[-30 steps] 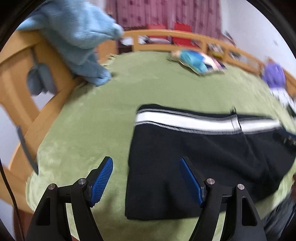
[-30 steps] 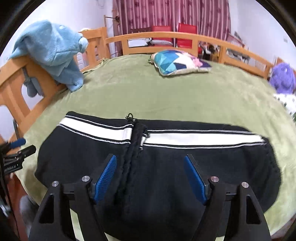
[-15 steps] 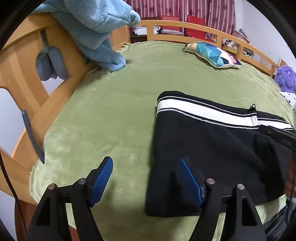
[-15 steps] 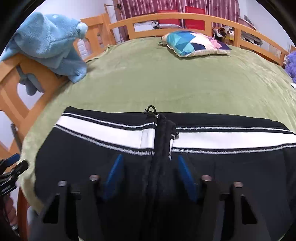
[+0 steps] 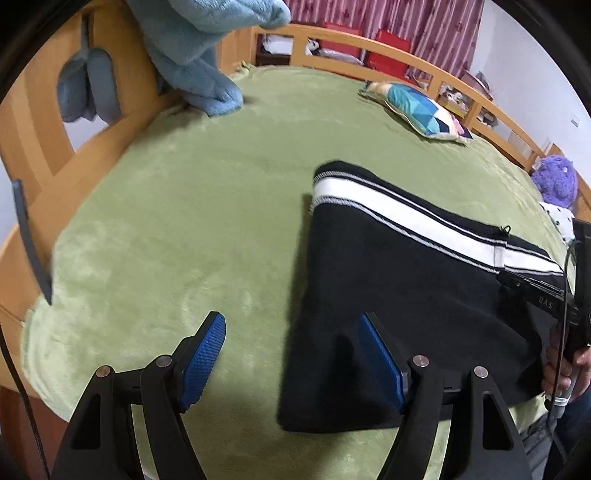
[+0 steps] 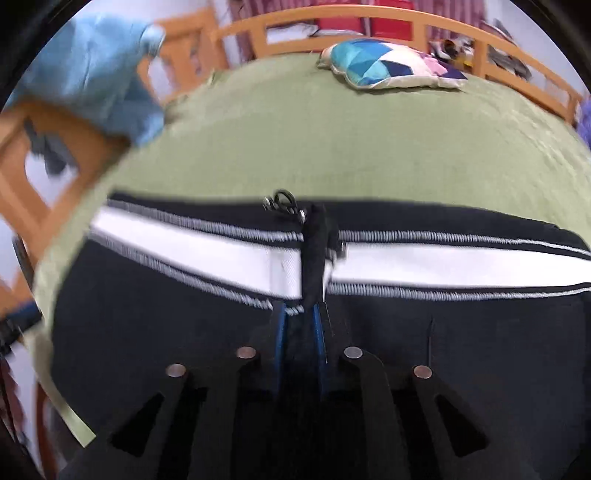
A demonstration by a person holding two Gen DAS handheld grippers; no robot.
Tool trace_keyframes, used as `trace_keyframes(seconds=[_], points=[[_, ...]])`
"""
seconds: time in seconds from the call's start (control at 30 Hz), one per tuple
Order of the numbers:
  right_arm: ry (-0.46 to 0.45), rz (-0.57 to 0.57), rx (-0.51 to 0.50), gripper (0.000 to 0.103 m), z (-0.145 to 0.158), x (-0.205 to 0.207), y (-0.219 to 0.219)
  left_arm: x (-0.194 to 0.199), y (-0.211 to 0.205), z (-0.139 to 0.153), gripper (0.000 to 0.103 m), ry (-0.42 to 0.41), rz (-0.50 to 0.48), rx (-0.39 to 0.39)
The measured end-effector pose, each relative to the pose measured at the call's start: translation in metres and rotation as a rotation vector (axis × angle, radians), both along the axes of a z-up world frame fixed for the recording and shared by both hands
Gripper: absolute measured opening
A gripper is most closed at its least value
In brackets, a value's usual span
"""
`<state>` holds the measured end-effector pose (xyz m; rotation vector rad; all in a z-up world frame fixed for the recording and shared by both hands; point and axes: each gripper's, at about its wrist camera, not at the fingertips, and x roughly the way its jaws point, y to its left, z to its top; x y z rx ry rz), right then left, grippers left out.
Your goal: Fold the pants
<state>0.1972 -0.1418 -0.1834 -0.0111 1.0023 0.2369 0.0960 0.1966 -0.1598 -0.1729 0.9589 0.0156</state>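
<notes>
Green-blanketed bed [image 5: 184,206], wooden rail [image 5: 406,62], maroon curtains [image 5: 424,22] behind.

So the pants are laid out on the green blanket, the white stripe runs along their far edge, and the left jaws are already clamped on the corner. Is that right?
Not quite. The pants do lie on the green blanket with the white stripe along the far edge, but the left gripper is open, straddling the pants' edge without pinching it, as the left wrist view shows.
</notes>
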Motion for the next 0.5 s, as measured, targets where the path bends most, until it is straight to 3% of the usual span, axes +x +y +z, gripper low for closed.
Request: trace_keyframes(seconds=[0.13,0.17,0.37,0.4,0.43,0.5], points=[[-0.015,-0.043,0.076,0.058,0.016,-0.031,-0.019,-0.005,-0.006,-0.004,0.073,0.006,-0.045,-0.004],[-0.014,-0.048,0.098,0.059,0.016,-0.038,-0.021,-0.005,-0.007,-0.005,0.073,0.006,-0.050,-0.008],[0.106,-0.019,0.179,0.058,-0.019,-0.059,-0.014,-0.002,-0.009,-0.014,0.073,0.030,-0.086,-0.064],[0.098,-0.023,0.176,0.052,-0.024,-0.062,-0.010,-0.002,-0.010,-0.016,0.073,0.035,-0.093,-0.067],[0.091,-0.010,0.186,0.032,-0.024,-0.063,-0.007,-0.002,-0.011,-0.018,0.073,0.040,-0.097,-0.066],[0.059,-0.019,0.229,0.023,-0.014,-0.067,-0.012,-0.002,-0.011,-0.021,0.073,0.044,-0.101,-0.071]])
